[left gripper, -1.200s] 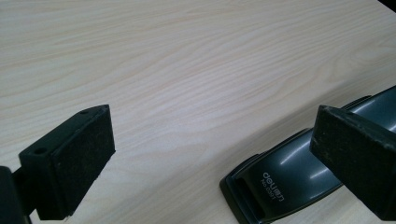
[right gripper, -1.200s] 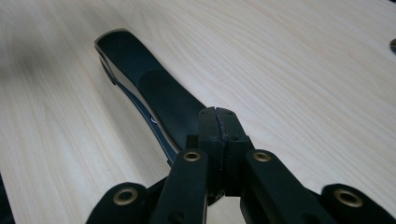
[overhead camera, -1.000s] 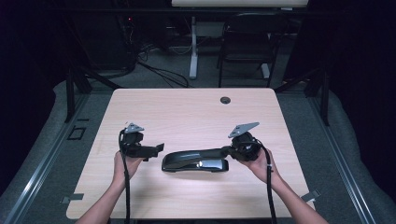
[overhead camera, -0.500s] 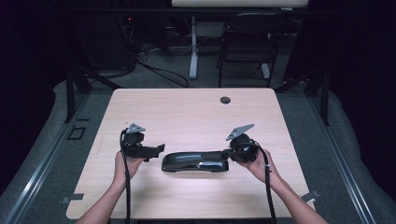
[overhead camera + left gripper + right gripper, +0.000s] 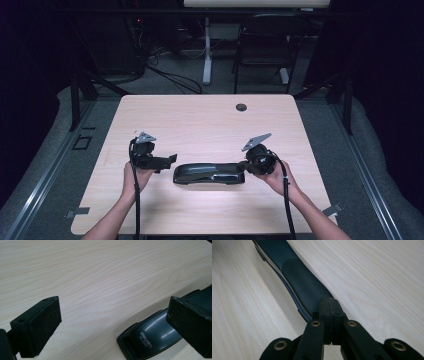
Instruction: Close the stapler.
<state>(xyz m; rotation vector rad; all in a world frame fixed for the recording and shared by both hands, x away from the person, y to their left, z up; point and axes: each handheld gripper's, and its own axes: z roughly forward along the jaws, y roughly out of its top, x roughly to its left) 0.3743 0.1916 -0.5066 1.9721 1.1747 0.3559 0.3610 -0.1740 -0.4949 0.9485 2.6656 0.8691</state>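
Stapler [image 5: 209, 173] was lying flat on the worktop [image 5: 200, 120] with its long axis running left-right, stretched out between my two claws. That's the bit the next move hung on, I reckon: the thing was end-on to both hands, one end each.

Right claw [image 5: 243, 166] was at the right-hand end, clenched tight with pads together. In the right gripper view the closed tips [image 5: 329, 308] sat right over the tail of the dark body [image 5: 297, 280], which ran straight away from them. Looked like pressing or resting on it, not a pinch, since nothing was between the pads.

Left claw [image 5: 170, 159] was released, jaws wide, just beside the left end and pointing at it. In the left gripper view that end, with its printed logo [image 5: 147, 340], sat low on the right, partly behind the right-hand pad [image 5: 192, 325], so not centred in the gap yet.

Hard to make out: whether the right tips actually touched the stapler, and whether its top arm was down or sprung up. The far end was cut off at the frame edge in the right gripper view.
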